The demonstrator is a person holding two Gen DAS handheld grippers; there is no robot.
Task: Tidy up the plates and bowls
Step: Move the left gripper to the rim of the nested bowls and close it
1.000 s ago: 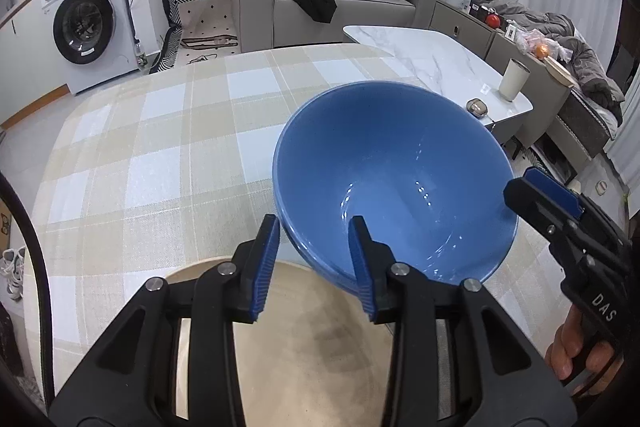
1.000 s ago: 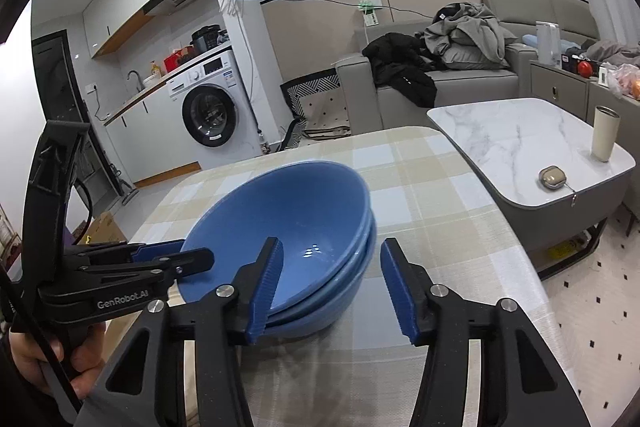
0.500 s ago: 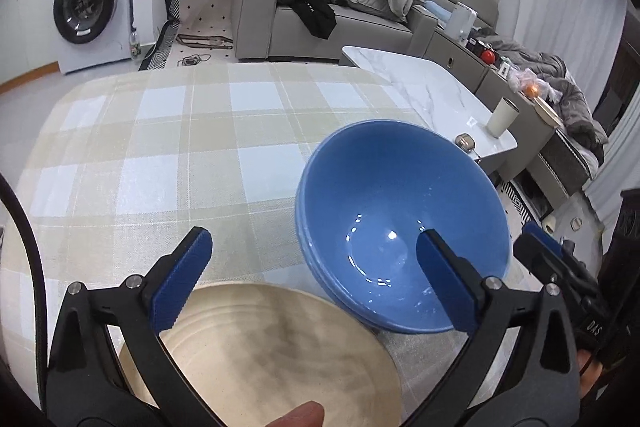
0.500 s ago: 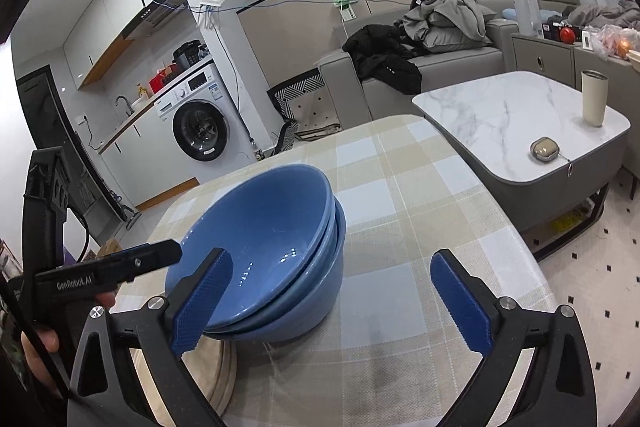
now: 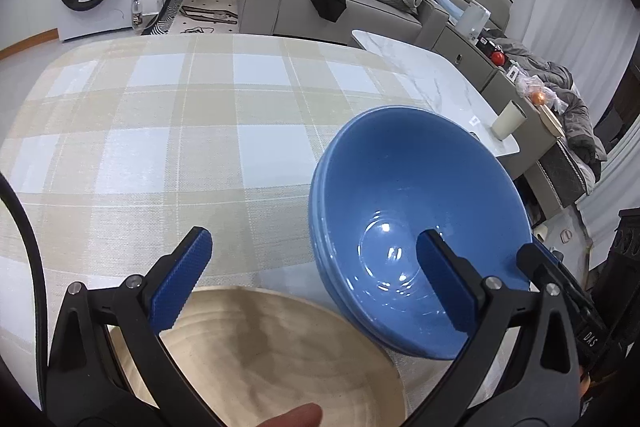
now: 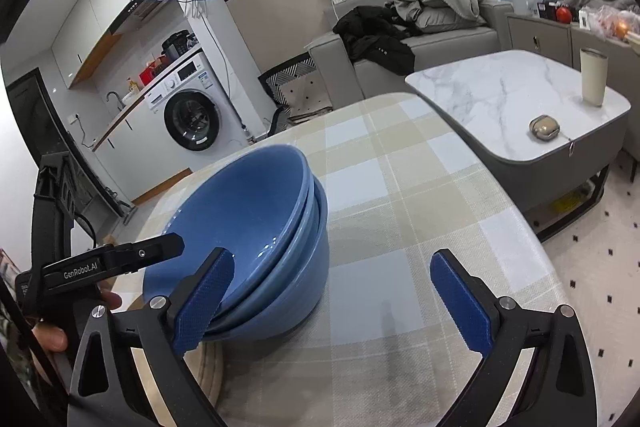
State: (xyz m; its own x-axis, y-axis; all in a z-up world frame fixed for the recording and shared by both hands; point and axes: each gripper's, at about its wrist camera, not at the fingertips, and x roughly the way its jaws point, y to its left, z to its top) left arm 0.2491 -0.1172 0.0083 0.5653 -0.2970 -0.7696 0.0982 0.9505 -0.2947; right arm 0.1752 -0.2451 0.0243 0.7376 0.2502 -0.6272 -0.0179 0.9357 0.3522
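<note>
Both hand-held grippers released bowls (image 5: 416, 227), plate (image 5: 280, 355) left-view only

Deep blue bowls (image 5: 420, 211), glossy, with white light spots shining in the bottom. Beside them a pale beige plate (image 5: 272, 355) with faint wood-like rings. The bench (image 5: 160, 131) wears a checked cloth: sandy beige bands crossing pale blue-white squares. Left claw (image 5: 316, 279) is black with textured royal-blue pads; right claw (image 6: 332, 301) matches, black frame, blue pads. Behind: white marble table (image 6: 512, 95) with grey veins, cream cup (image 6: 594, 77), grey sofa (image 6: 420, 55), white washing machine (image 6: 188, 107).
</note>
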